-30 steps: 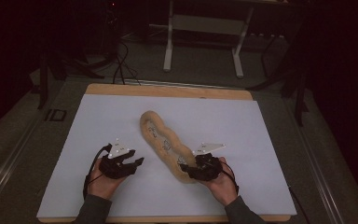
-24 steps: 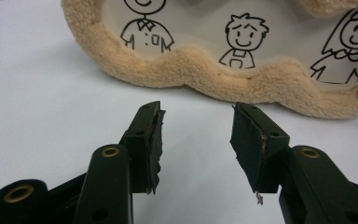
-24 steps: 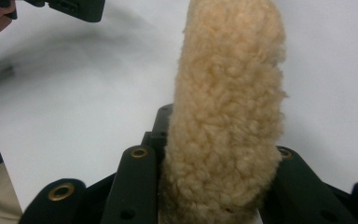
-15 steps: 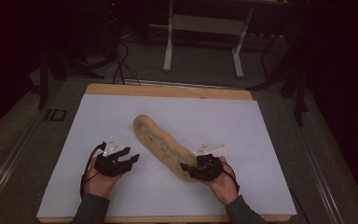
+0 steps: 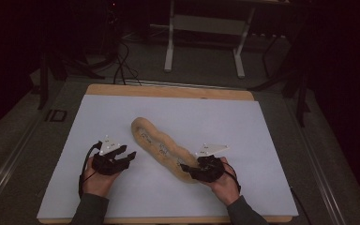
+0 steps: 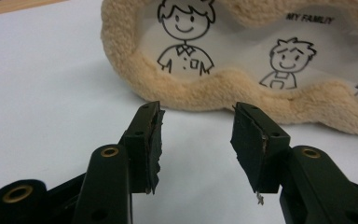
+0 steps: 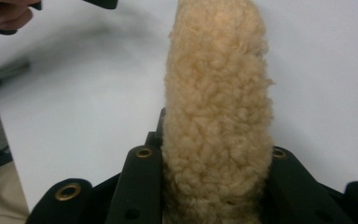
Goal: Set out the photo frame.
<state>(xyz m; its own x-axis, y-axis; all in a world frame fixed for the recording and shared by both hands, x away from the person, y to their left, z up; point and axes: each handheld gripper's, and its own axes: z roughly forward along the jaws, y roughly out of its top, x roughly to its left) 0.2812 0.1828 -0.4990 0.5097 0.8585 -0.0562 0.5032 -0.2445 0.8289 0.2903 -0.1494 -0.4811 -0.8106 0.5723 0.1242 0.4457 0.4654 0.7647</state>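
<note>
Long tan fleecy plush case (image 5: 161, 149) lies diagonally mid white mat (image 5: 262, 140). Right gripper (image 5: 191, 169) just closing, clamped on its near end; left gripper (image 5: 126, 156) apart, beside it.

1. "MY FAMLIY" (spelled just so) stands in small black capitals on the pale printed panel (image 6: 242, 44) set into the plush tan pouch (image 6: 223, 91). In the left gripper view it sits beyond the jaws, above and past the jaw on the right of that view.
2. "ID" reads in pale letters on the dark floor mat (image 5: 56, 116), far ahead of the left gripper (image 5: 122, 157) and off beyond the table's edge (the letters are dim but legible).
</note>
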